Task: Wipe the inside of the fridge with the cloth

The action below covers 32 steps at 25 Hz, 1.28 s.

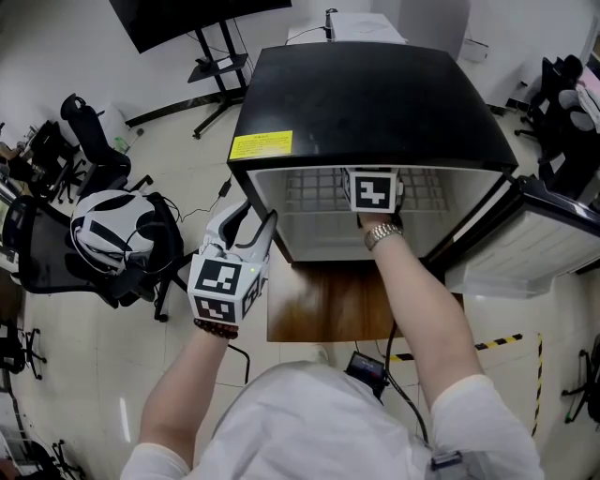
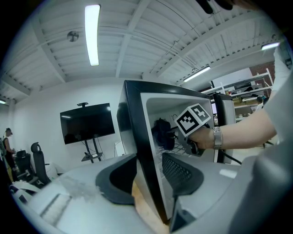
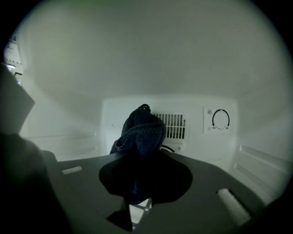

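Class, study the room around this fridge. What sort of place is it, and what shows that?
Probably an office or lab workspace, not a kitchen: a screen on a floor stand, office chairs, and striped hazard tape on the floor.

No lettering is legible. Yellow label on the fridge top, just ahead of the left hand-held gripper: print too small to read. Dial on the back wall, beyond and right of the right hand-held gripper: markings illegible. Square markers on both cubes: patterns only.
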### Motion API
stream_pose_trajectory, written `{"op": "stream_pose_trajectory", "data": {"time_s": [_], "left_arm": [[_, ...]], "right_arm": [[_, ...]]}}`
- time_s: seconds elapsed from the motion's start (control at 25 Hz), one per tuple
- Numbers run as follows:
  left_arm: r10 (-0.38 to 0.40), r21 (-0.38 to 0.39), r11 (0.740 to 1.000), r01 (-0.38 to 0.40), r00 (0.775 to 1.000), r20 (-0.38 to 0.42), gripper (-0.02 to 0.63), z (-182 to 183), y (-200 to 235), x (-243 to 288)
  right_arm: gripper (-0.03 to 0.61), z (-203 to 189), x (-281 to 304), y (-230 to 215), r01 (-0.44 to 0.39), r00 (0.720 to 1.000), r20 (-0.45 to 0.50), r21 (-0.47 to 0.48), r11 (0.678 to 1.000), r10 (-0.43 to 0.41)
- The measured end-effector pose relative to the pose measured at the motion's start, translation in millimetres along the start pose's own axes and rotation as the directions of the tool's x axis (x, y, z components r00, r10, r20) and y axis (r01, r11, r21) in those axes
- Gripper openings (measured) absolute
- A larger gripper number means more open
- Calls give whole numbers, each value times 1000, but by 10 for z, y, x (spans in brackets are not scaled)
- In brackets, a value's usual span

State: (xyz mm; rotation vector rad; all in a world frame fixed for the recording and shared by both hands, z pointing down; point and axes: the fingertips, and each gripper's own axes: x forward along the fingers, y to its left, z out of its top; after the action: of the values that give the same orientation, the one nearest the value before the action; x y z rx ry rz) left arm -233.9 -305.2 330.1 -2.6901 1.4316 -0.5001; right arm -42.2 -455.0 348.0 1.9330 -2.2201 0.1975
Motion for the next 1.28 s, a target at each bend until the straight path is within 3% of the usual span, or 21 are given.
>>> {"op": "stream_pose_trajectory", "data": {"time_s": [1.28], "left_arm": [[56, -43, 997, -56, 998, -9, 172, 3, 13, 28]], "right_arm": [[71, -205, -317, -1182, 182, 983, -50, 57, 982, -179]]}}
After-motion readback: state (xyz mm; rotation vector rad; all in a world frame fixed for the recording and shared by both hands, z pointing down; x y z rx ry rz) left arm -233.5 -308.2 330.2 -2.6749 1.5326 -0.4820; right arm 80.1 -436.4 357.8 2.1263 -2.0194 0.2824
